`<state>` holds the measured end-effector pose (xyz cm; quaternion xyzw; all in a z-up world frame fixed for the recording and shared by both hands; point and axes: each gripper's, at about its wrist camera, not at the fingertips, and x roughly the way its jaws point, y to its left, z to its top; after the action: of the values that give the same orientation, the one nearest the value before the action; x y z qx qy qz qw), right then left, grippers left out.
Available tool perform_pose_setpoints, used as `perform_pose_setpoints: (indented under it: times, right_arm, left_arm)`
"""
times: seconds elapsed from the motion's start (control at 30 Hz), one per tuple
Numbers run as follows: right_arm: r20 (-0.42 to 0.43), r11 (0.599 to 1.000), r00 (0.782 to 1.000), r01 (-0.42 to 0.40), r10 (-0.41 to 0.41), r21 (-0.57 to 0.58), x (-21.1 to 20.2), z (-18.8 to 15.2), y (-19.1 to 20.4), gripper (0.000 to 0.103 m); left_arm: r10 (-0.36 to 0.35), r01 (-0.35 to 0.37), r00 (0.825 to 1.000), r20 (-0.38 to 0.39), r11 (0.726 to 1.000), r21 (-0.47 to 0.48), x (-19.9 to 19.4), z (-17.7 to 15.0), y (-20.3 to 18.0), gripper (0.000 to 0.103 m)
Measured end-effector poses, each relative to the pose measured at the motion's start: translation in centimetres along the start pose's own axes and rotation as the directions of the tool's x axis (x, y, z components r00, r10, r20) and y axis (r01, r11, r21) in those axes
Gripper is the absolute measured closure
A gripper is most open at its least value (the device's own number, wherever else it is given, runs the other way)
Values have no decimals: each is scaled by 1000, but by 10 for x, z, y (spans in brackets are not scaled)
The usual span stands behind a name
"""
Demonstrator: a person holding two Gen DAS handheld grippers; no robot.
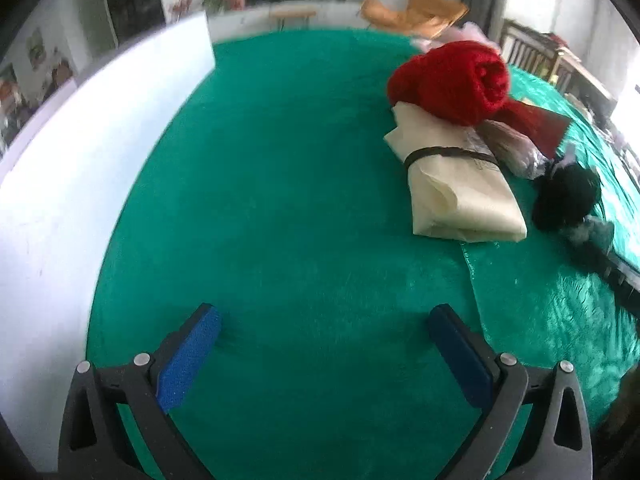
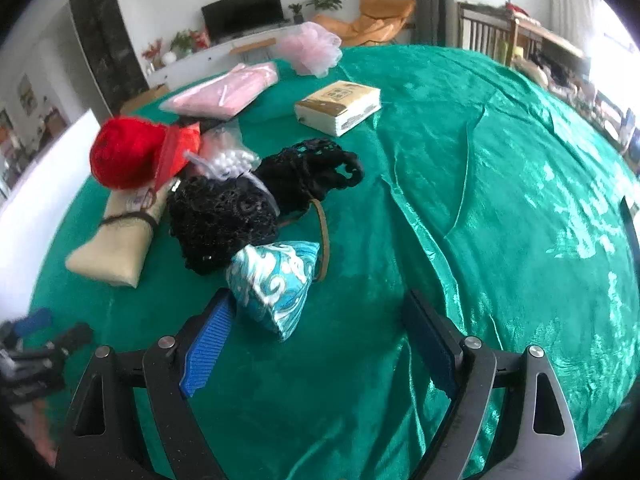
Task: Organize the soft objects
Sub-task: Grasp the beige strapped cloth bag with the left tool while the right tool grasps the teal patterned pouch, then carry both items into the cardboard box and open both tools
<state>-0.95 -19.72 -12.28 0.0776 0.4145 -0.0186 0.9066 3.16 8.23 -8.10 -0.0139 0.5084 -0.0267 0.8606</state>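
Observation:
A pile of soft things lies on the green cloth. In the right wrist view: a red yarn ball [image 2: 122,152], a cream folded cloth bundle [image 2: 116,244] tied with a dark band, black lace fabric [image 2: 224,220], a blue-and-white patterned pouch [image 2: 276,284], a pink folded pack [image 2: 224,92], pink tulle [image 2: 316,52]. My right gripper [image 2: 320,332] is open, its left pad beside the pouch. My left gripper [image 1: 328,344] is open and empty over bare green cloth, with the red yarn [image 1: 452,80] and cream bundle [image 1: 452,184] ahead to the right.
A tissue pack [image 2: 340,108] lies behind the pile. A brown strap [image 2: 324,236] runs beside the pouch. A white board [image 1: 80,152] borders the table on the left. The green cloth [image 2: 500,200] is wrinkled on the right. The left gripper shows at the lower left [image 2: 36,348].

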Motion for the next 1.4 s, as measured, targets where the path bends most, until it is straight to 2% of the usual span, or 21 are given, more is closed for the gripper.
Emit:
perform_pose_setpoints:
  times: [0.03,0.07,0.1,0.2,0.27,0.33,0.4,0.43,0.47,0.5,0.53,0.63,0.73,0.83,0.9,0.93,0.97,1.1,1.2,1.3,1.4]
  right_arm:
    - [-2,1000,1000,13,-13,-16,1,-1,-1,16]
    - [-2,999,1000,20,-20,-27,4,1,5,15]
    - [-2,999,1000,23,-23,-29,4,1,5,15]
    - [4,1000,1000,6,-6,-6,9,7,-3,16]
    - [8,1000,1000,-11,11,24,0,7,8,16]
    - [14,998,999,-33,33,60,-6,4,5,16]
    - [30,993,998,-56,53,101,-14,4,-1,16]
    - [40,990,997,-71,66,120,-17,3,-5,16]
    - [53,985,994,-98,91,144,-21,3,-11,16]
    - [60,979,991,-124,116,159,-25,2,-11,16]
    - [65,972,987,-156,147,173,-26,1,-13,16]
    - [45,945,963,-269,265,184,-23,0,-12,16]
    - [-5,944,952,-302,305,131,-13,6,3,16]
    - [-66,973,972,-228,226,-28,3,17,30,16]
    - [-103,977,981,-176,164,-117,12,21,44,21]
    - [-106,981,985,-149,136,-128,12,22,45,51]
    - [-102,983,987,-138,126,-118,8,23,43,57]
    - [-100,975,971,-222,219,-19,-20,23,26,57]
    - [-79,955,952,-293,296,51,-48,26,14,57]
    - [-44,938,937,-345,346,29,-76,39,25,57]
    - [7,920,921,-388,389,-60,-109,62,53,57]
  left_arm:
    - [-46,46,999,-1,999,-16,-2,4,0,0]
    - [-135,136,991,17,990,-37,-7,10,-1,0]
    - [-188,189,982,30,981,-44,-10,17,-4,0]
    - [-267,268,963,19,963,-32,-6,47,-27,0]
    - [-274,274,962,4,962,1,7,63,-43,0]
    - [-235,236,971,-32,971,38,25,77,-59,0]
    - [-230,233,972,-48,971,63,34,83,-73,6]
    - [-221,225,974,-48,971,77,39,87,-74,16]
    - [-183,187,982,-47,978,98,43,89,-76,34]
    - [-158,159,987,-18,980,121,40,88,-77,40]
    - [-180,180,984,-16,976,121,38,85,-73,49]
    - [-248,249,968,-24,966,68,25,69,-50,57]
    - [-292,294,955,-43,955,44,9,39,-20,57]
    - [-304,306,952,-40,951,42,-4,13,0,57]
    - [-321,323,946,-40,946,37,-14,2,9,58]
    - [-334,335,942,-34,942,32,-22,-3,13,58]
    - [-345,346,938,-29,938,31,-29,-6,18,58]
    - [-376,376,926,7,926,35,-55,-9,28,58]
    - [-417,417,908,41,909,12,-70,3,32,58]
    - [-448,451,890,82,892,-14,-87,15,39,58]
    - [-459,468,879,131,883,-41,-111,29,59,58]
